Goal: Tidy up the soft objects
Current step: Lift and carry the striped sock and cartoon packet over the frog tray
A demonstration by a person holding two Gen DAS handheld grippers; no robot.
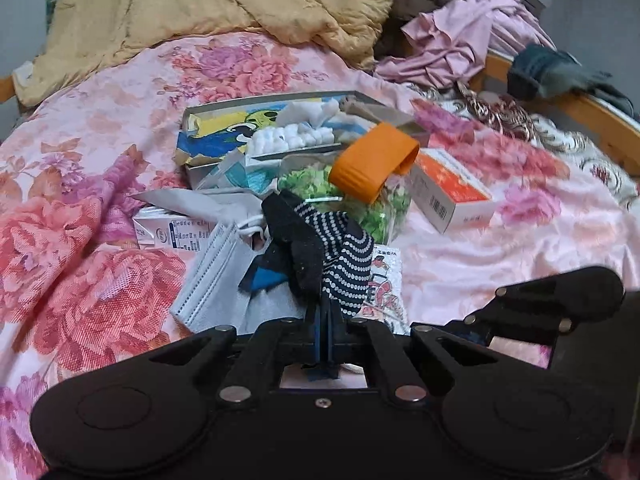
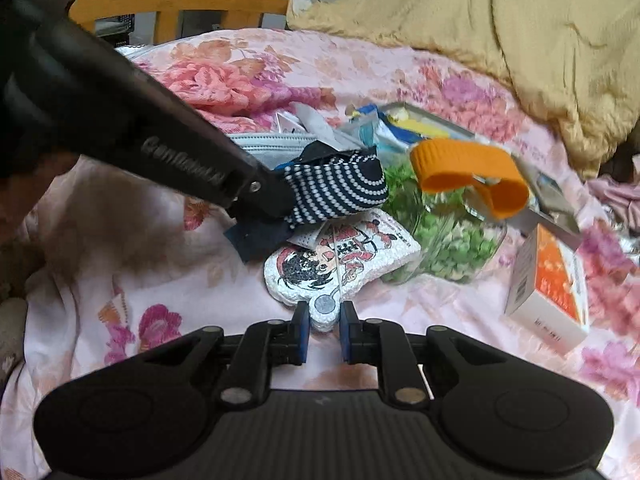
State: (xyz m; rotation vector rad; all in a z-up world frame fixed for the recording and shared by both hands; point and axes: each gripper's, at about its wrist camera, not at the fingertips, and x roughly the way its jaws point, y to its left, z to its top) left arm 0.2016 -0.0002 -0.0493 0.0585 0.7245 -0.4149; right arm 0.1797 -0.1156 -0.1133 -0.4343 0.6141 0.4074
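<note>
My left gripper (image 1: 325, 312) is shut on a dark sock with white dotted stripes (image 1: 340, 252) and holds it above the pile on the bed. The same sock (image 2: 340, 192) shows in the right wrist view, pinched at the tip of the left gripper (image 2: 264, 200). My right gripper (image 2: 325, 320) is open, its fingers on either side of the near edge of a white cartoon-print pad (image 2: 340, 260) that lies on the floral bedsheet (image 2: 160, 280). An orange band (image 1: 372, 164) hangs over the clutter.
A pile lies mid-bed: a grey face mask (image 1: 212, 280), a bag of green bits (image 2: 452, 240), an orange-white box (image 1: 452, 192), an open tin with cotton balls (image 1: 288, 136). A yellow quilt (image 1: 200, 8) and pink clothes (image 1: 468, 36) lie at the back. A wooden bed rail (image 1: 580, 108) runs right.
</note>
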